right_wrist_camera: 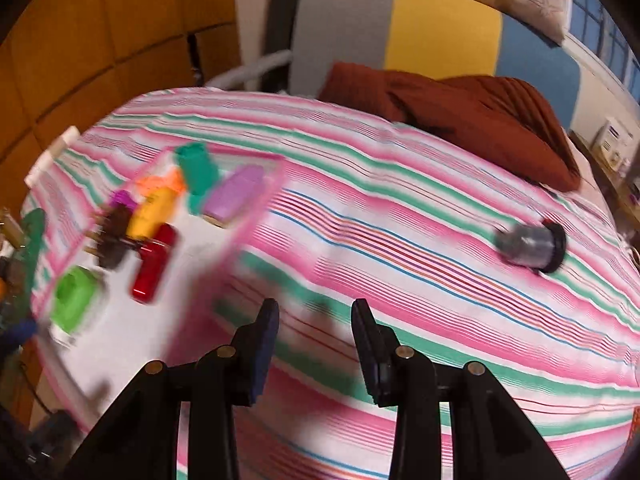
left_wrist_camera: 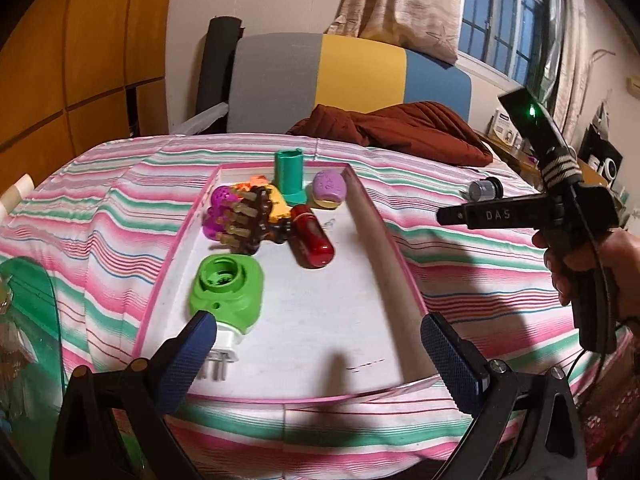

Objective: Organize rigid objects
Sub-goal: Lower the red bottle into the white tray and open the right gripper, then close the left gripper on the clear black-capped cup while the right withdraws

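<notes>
A white tray with a pink rim (left_wrist_camera: pixel 386 236) lies on the striped bedcover. It holds a green plug-in device (left_wrist_camera: pixel 228 288), a red cylinder (left_wrist_camera: pixel 312 242), a brown hairbrush (left_wrist_camera: pixel 248 222), a teal cup (left_wrist_camera: pixel 290 176), a purple oval piece (left_wrist_camera: pixel 330 186) and purple and orange toys. My left gripper (left_wrist_camera: pixel 320 344) hangs open over the tray's near end, its left pad (left_wrist_camera: pixel 192 356) beside the green device's white plug. A hand holds my right gripper (right_wrist_camera: pixel 316 320) to the right of the tray, above the cover; its jaws stand apart with nothing between them. A grey cylinder with a black cap (right_wrist_camera: pixel 528 246) lies on the cover, far right.
A rust-brown blanket (left_wrist_camera: pixel 400 128) is bunched at the back of the bed, before a grey, yellow and blue headboard (left_wrist_camera: pixel 360 80). Wooden panelling stands on the left, a window and cluttered shelf on the right. A green-tinted glass edge (left_wrist_camera: pixel 36 320) sits at the near left.
</notes>
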